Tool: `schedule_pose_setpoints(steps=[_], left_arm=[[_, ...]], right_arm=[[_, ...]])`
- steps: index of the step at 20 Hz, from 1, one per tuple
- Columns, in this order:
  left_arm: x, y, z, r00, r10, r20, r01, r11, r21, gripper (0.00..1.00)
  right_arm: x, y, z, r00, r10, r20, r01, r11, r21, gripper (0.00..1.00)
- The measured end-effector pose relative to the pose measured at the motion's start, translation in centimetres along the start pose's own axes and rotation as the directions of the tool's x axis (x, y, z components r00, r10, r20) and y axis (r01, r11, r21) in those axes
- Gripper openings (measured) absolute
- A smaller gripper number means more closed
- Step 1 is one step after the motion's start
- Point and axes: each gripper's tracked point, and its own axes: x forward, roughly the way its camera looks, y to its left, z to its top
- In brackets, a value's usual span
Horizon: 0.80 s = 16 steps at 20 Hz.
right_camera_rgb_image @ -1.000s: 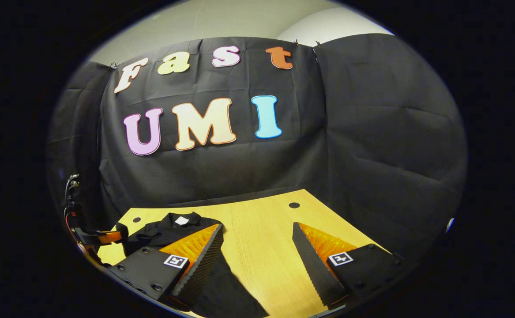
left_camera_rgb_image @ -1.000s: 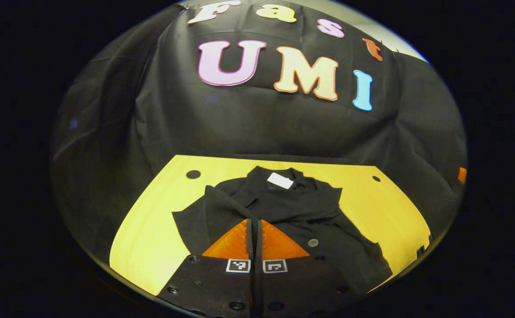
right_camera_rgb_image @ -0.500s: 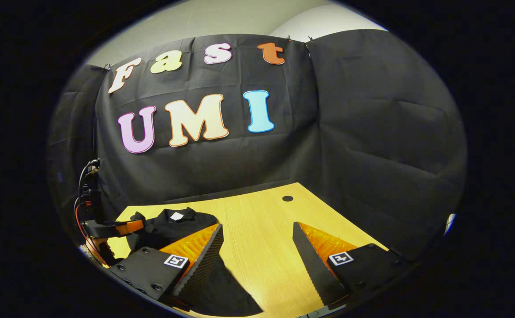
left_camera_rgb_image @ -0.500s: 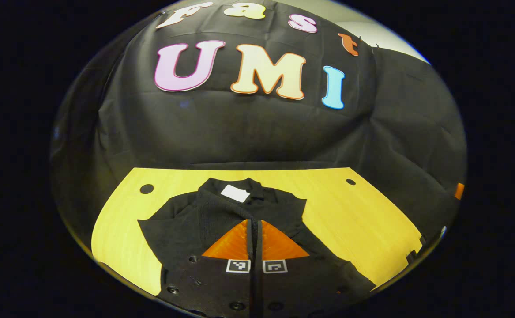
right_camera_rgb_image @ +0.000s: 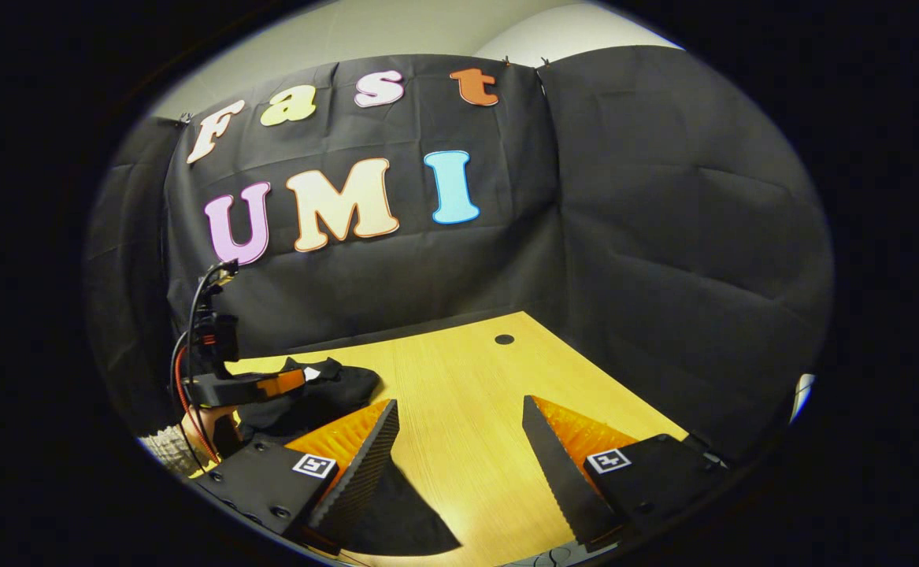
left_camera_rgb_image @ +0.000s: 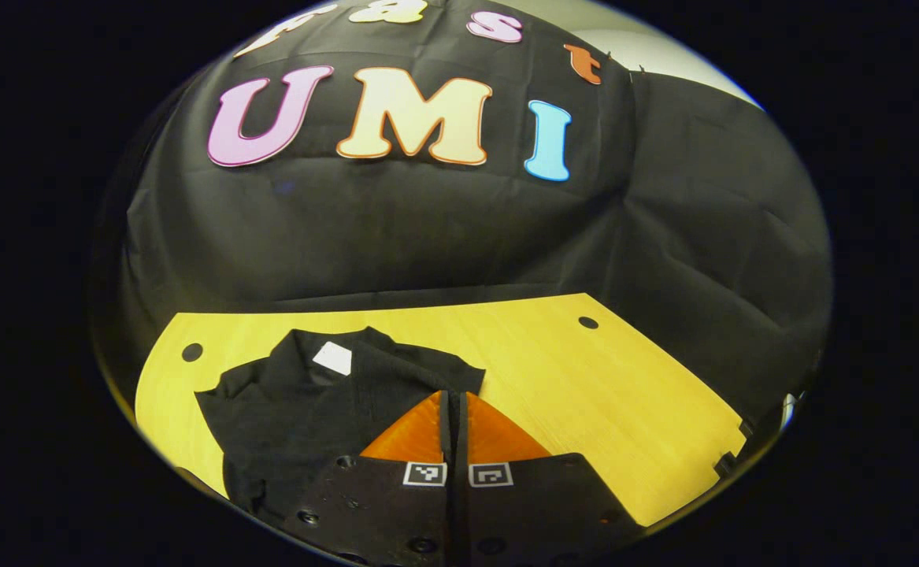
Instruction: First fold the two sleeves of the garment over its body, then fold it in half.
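a yellow wooden table [left_camera_rgb_image: 601,378] stretches ahead of both grippers. on it, a black garment with a white neck tag [left_camera_rgb_image: 309,394] lies bunched just ahead-left of the left gripper [left_camera_rgb_image: 453,409], fingers pressed together, grip unclear. the right gripper [right_camera_rgb_image: 459,441] gapes wide, empty.

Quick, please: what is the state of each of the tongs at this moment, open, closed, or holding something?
Left tongs: closed; whether they pinch the black garment cannot be told.
Right tongs: open, holding nothing, over the wooden table.
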Motion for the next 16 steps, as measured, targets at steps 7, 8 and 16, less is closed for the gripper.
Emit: schedule_pose_setpoints(steps=[7,8,16], left_arm=[[3.3,-3.0,-0.6,0.999,-0.046,-0.022,0.047,0.997,0.058,0.0],[3.8,-3.2,-0.8,0.999,-0.047,-0.028,0.048,0.997,0.062,0.0],[7.3,-2.8,-3.7,0.996,-0.023,-0.085,0.033,0.993,0.117,0.0]], right_arm=[[-0.2,-0.1,-1.8,0.999,0.018,-0.04,-0.018,1.0,-0.003,0.99],[0.0,0.0,-2.0,0.999,0.022,-0.046,-0.023,1.0,-0.003,0.99],[0.0,0.2,-3.9,0.996,0.044,-0.08,-0.046,0.999,-0.017,0.99]])
